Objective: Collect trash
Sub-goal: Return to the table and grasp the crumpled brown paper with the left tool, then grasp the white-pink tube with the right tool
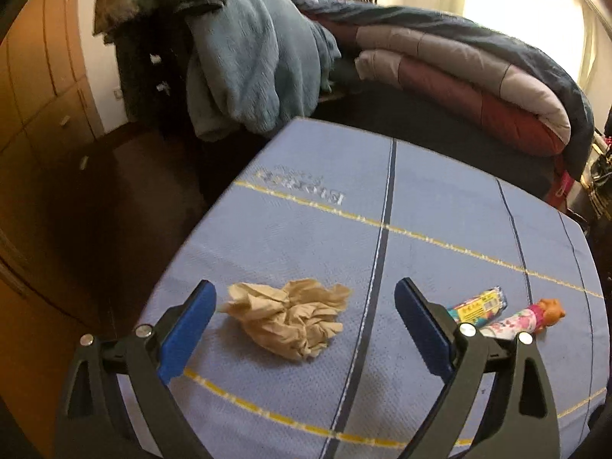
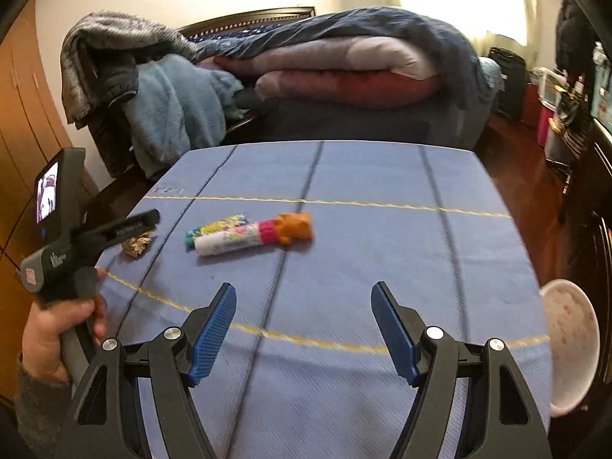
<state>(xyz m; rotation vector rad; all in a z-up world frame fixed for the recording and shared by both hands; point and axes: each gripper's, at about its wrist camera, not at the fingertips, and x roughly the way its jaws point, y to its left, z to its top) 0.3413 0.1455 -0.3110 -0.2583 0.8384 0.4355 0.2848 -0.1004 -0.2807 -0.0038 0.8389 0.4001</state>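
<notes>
A crumpled tan paper ball (image 1: 290, 315) lies on the blue mat (image 1: 325, 206). My left gripper (image 1: 306, 287) is open with the paper between its blue fingers, slightly past the tips. To the right lie a colourful wrapper (image 1: 478, 303) and a floral tube with an orange bear cap (image 1: 524, 315). In the right wrist view my right gripper (image 2: 304, 292) is open and empty, hovering over the mat (image 2: 382, 176) short of the tube (image 2: 252, 237) and wrapper (image 2: 216, 227). The left gripper's body (image 2: 76, 244) partly hides the paper (image 2: 138, 245).
A white bowl-like bin (image 2: 570, 348) sits at the mat's right edge. A bed with folded quilts (image 1: 459, 76) and a chair draped in blue blankets (image 1: 244, 69) stand behind. Wooden cabinets (image 1: 34, 88) are on the left; clutter (image 2: 566, 107) is on the right.
</notes>
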